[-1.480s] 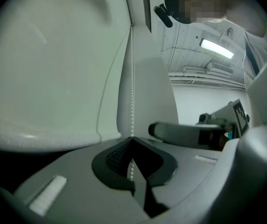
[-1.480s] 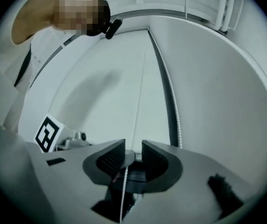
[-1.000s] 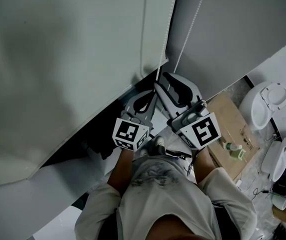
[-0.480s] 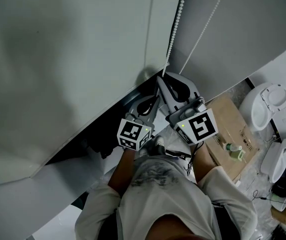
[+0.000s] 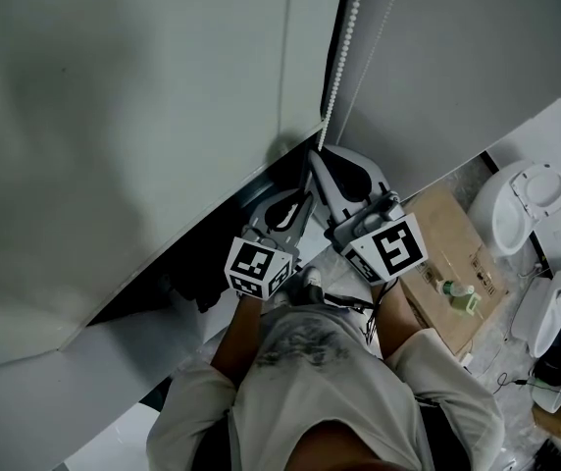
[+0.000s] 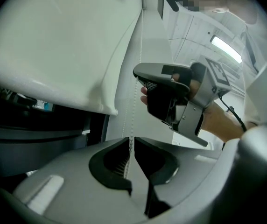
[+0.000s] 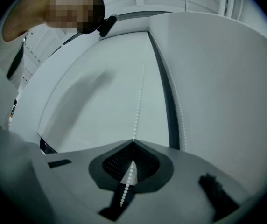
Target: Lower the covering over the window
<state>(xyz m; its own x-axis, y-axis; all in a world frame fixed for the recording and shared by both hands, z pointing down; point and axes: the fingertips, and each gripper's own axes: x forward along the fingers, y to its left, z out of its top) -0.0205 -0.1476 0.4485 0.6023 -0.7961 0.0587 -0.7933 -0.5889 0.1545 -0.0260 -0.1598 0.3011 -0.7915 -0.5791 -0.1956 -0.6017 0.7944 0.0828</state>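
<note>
The blind (image 5: 114, 116) is a big, smooth, pale sheet. It fills the upper left and middle of the head view. Its bottom edge is a round, thick white bar (image 6: 68, 55), which curves across the top left of the left gripper view. Under the bar there is a dark gap (image 5: 197, 273).

A bead chain (image 5: 344, 57) hangs by the right edge of the blind, near the top middle of the head view. It is a string of tiny white balls, like a thin necklace. A second, fainter strand (image 7: 182, 111) runs just to the right of it.

The right gripper (image 5: 322, 155) is grey with black insides. Its jaws are pressed together on the bead chain (image 7: 138, 106), and the beads run down through the ribbed black pads (image 7: 119, 164).

The left gripper (image 5: 305, 192) sits just below and to the left of it in the head view. Its jaws have just been opening. They stand a little apart now, and the chain (image 6: 132, 120) runs through the gap without being pinched.

Both grippers point up the picture toward the chain, close side by side. Each has a cube (image 5: 256, 268) with black and white squares at the back. A bare arm (image 5: 241, 327) reaches up from the bottom middle to the left gripper. In the left gripper view, a hand (image 6: 213, 120) holds the right gripper (image 6: 138, 76) at the middle right.
</note>
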